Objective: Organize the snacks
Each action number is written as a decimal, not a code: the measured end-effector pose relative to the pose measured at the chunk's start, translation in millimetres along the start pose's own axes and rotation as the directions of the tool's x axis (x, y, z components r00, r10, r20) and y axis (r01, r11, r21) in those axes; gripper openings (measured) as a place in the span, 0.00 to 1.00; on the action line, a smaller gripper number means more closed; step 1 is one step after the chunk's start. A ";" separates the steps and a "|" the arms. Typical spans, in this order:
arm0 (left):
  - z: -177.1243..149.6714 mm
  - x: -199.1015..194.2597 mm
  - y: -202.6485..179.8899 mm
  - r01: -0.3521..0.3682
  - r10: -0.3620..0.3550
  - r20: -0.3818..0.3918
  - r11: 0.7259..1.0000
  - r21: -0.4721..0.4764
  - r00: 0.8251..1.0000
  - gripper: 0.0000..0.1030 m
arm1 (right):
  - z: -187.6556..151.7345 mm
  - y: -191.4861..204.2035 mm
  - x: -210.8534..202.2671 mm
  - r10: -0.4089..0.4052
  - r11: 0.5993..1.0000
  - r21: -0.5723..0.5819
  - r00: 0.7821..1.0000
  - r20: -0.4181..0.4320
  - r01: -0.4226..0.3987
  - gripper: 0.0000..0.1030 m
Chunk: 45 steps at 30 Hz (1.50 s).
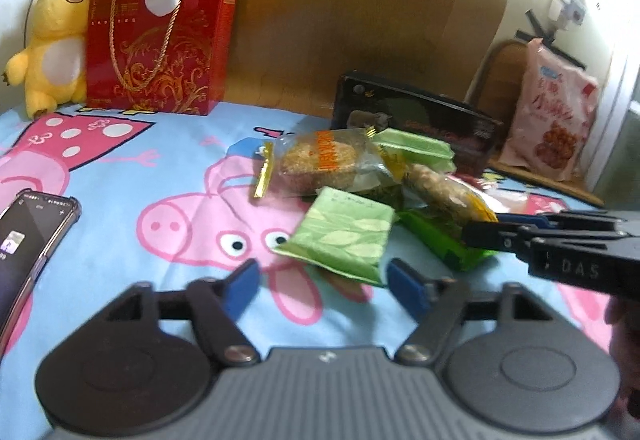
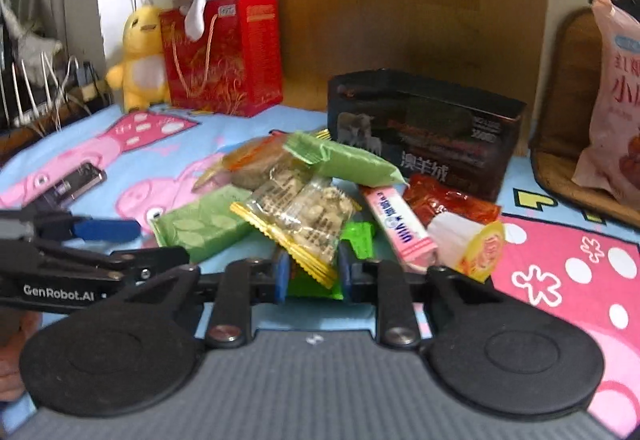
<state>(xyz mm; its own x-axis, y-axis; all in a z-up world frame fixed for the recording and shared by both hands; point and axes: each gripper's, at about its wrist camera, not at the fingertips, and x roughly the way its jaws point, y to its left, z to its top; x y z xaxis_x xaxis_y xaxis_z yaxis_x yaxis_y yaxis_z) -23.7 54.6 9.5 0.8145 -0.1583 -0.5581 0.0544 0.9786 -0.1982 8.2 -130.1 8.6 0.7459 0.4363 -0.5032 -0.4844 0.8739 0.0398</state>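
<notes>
On the bed, the right tongs (image 2: 313, 274) pinch a bright green packet (image 2: 316, 286) at the snack pile's (image 2: 320, 192) near edge. Only the left view shows the phone (image 1: 30, 240); the left tongs (image 1: 324, 286) gape half-wide around a pale green packet (image 1: 344, 236).

Wooden headboard (image 1: 360, 20), cartoon bedsheet (image 1: 160, 168)
</notes>
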 end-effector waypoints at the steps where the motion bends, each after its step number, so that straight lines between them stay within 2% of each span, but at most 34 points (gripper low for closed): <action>1: 0.1 -4.7 3.2 0.021 -0.021 0.003 1.000 -0.015 1.000 0.59 | -3.1 -6.4 -8.5 0.018 0.999 0.032 1.000 0.005 -0.018 0.26; 3: 1.6 -13.8 7.8 0.060 -0.060 0.010 0.997 -0.045 0.998 0.57 | -11.4 -28.5 -27.1 0.095 0.983 0.156 0.995 0.018 -0.097 0.26; 4: 4.2 -19.0 8.9 0.084 -0.083 0.018 0.995 -0.054 0.996 0.57 | -20.7 -46.1 -38.0 0.166 0.949 0.265 0.985 0.034 -0.169 0.26; 6: 13.7 -27.9 5.6 0.145 -0.143 0.043 0.988 -0.044 0.989 0.57 | -42.0 -79.7 -51.0 0.286 0.843 0.453 0.955 0.074 -0.288 0.26; 7: 18.8 -30.4 -0.3 0.175 -0.173 0.048 0.984 -0.025 0.984 0.57 | -54.1 -95.6 -56.3 0.302 0.785 0.540 0.949 0.094 -0.304 0.26; 8: 24.7 -30.4 -9.2 0.199 -0.199 0.047 0.980 0.003 0.979 0.57 | -62.8 -107.0 -62.1 0.269 0.757 0.595 0.959 0.095 -0.271 0.29; 9: 29.9 -27.9 -18.5 0.214 -0.215 0.041 0.976 0.030 0.976 0.57 | -68.2 -113.6 -68.5 0.205 0.762 0.613 0.976 0.080 -0.210 0.31; 10: 34.4 -23.8 -29.0 0.232 -0.234 0.033 0.971 0.059 0.972 0.57 | -71.2 -115.6 -76.8 0.122 0.790 0.598 0.990 0.066 -0.137 0.31; 12: 42.0 -8.5 -51.3 0.262 -0.263 -0.004 0.959 0.107 0.965 0.58 | -72.0 -111.3 -90.1 0.021 0.834 0.550 0.998 0.053 -0.047 0.40; 13: 44.7 0.4 -61.8 0.274 -0.273 -0.031 0.954 0.123 0.962 0.58 | -71.7 -107.0 -94.2 -0.002 0.850 0.526 0.998 0.056 -0.028 0.40; 17: 49.5 36.1 -102.5 0.335 -0.314 -0.153 0.931 0.146 0.937 0.58 | -68.8 -82.1 -100.7 -0.087 0.923 0.379 0.995 0.040 0.066 0.49; 19: 49.9 52.1 -121.4 0.357 -0.324 -0.198 0.920 0.164 0.925 0.58 | -65.0 -79.4 -94.2 -0.117 0.945 0.311 0.993 0.021 0.105 0.52; 21: 47.9 63.8 -136.4 0.372 -0.326 -0.234 0.908 0.190 0.916 0.57 | -70.8 -78.5 -92.1 -0.117 0.957 0.266 0.993 0.000 0.112 0.57; 23: 47.1 79.7 -150.3 0.378 -0.314 -0.284 0.902 0.208 0.906 0.54 | -71.7 -75.5 -83.9 -0.110 0.968 0.224 0.994 -0.022 0.112 0.57; 25: 42.5 97.1 -159.3 0.382 -0.289 -0.360 0.898 0.219 0.887 0.52 | -71.0 -71.6 -70.1 -0.096 0.977 0.187 0.994 -0.050 0.104 0.58; 26: 40.5 99.5 -158.9 0.393 -0.307 -0.353 0.896 0.205 0.884 0.50 | -70.6 -66.3 -66.6 -0.115 0.981 0.153 0.993 -0.036 0.119 0.56; 28: 39.0 99.3 -158.8 0.409 -0.326 -0.355 0.892 0.191 0.876 0.43 | -68.3 -59.9 -57.8 -0.165 0.983 0.073 0.986 -0.035 0.167 0.38; 29: 39.0 97.5 -157.1 0.420 -0.341 -0.360 0.892 0.168 0.868 0.38 | -66.0 -59.8 -56.2 -0.169 0.984 0.059 0.985 -0.030 0.170 0.34; 31: 42.2 88.2 -150.1 0.432 -0.365 -0.357 0.892 0.130 0.860 0.35 | -59.5 -62.2 -62.1 -0.149 0.988 0.053 0.989 0.007 0.148 0.22; 32: 46.1 82.4 -147.7 0.463 -0.399 -0.361 0.879 0.109 0.843 0.30 | -54.2 -63.5 -67.6 -0.122 0.991 0.052 0.992 0.038 0.120 0.09; 33: 51.3 74.3 -146.5 0.470 -0.411 -0.340 0.876 0.108 0.846 0.30 | -47.3 -64.2 -71.9 -0.108 0.993 0.051 0.992 0.058 0.105 0.08; 35: 70.3 59.3 -148.3 0.455 -0.406 -0.266 0.876 0.160 0.875 0.30 | -27.4 -61.7 -75.2 -0.110 0.994 0.032 0.988 0.111 0.107 0.08; 37: 93.2 54.2 -145.5 0.437 -0.403 -0.199 0.883 0.170 0.893 0.30 | -2.2 -63.1 -67.1 -0.129 0.991 -0.001 0.976 0.176 0.131 0.08; 40: 133.8 63.7 -136.3 0.408 -0.393 -0.115 0.900 0.154 0.912 0.30 | 35.6 -67.1 -45.1 -0.143 0.987 -0.031 0.959 0.245 0.155 0.08; 43: 170.9 85.8 -124.5 0.352 -0.351 -0.032 0.926 0.137 0.936 0.32 | 73.1 -73.3 -9.2 -0.156 0.978 -0.089 0.945 0.288 0.189 0.09; 44: 180.4 94.4 -117.6 0.325 -0.326 -0.008 0.938 0.118 0.945 0.35 | 82.6 -76.4 5.9 -0.165 0.974 -0.104 0.944 0.287 0.202 0.11; 45: 186.4 103.7 -112.4 0.292 -0.294 0.008 0.951 0.098 0.956 0.37 | 91.9 -81.6 24.7 -0.177 0.970 -0.118 0.947 0.269 0.215 0.20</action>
<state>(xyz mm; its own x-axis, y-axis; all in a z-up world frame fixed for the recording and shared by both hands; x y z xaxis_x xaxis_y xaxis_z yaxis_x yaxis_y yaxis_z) 162.3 -47.4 124.1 0.7672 -0.4382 -0.4683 0.3464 0.8977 -0.2724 108.2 -171.0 72.3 0.9149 0.3161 -0.2510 -0.3634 0.9158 -0.1711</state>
